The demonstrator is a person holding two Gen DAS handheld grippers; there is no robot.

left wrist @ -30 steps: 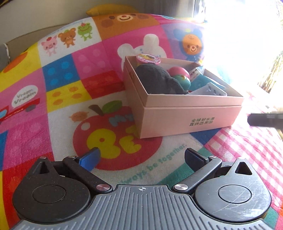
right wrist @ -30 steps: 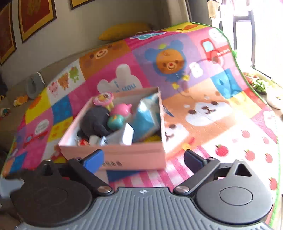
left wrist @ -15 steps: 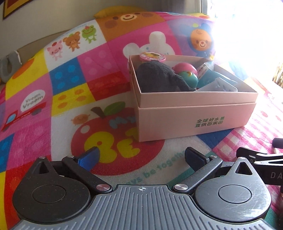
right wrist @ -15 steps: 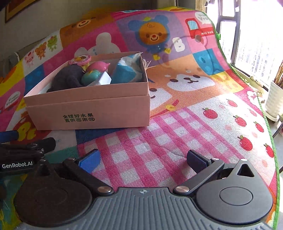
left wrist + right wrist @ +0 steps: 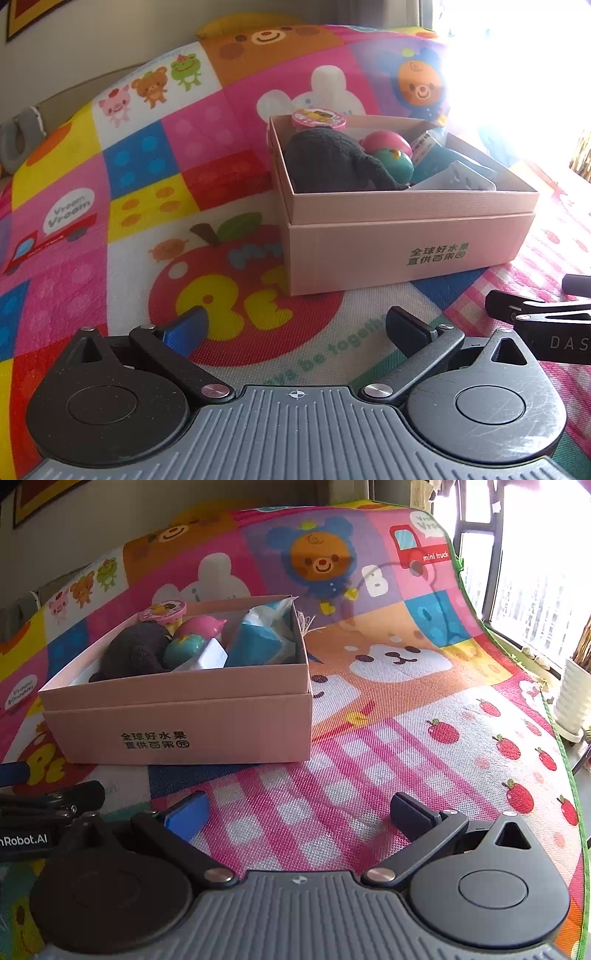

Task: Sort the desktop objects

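Both pairs of fingers are spread wide with nothing between them: the left gripper (image 5: pixel 295 328) hovers low over the red apple print on the play mat (image 5: pixel 129 206), and the right gripper (image 5: pixel 297 814) hovers over the pink checked patch of that mat. Just ahead of both sits the pink box (image 5: pixel 207 720) (green lettering on its near side). Inside it lie a dark plush toy (image 5: pixel 332 162), a pink and teal ball (image 5: pixel 391 157), a round pink badge (image 5: pixel 319 118) against the far wall, a blue packet (image 5: pixel 255 642) and a white card (image 5: pixel 212 657). Beyond the mat's right edge stands a white pot (image 5: pixel 574 698) by the window.
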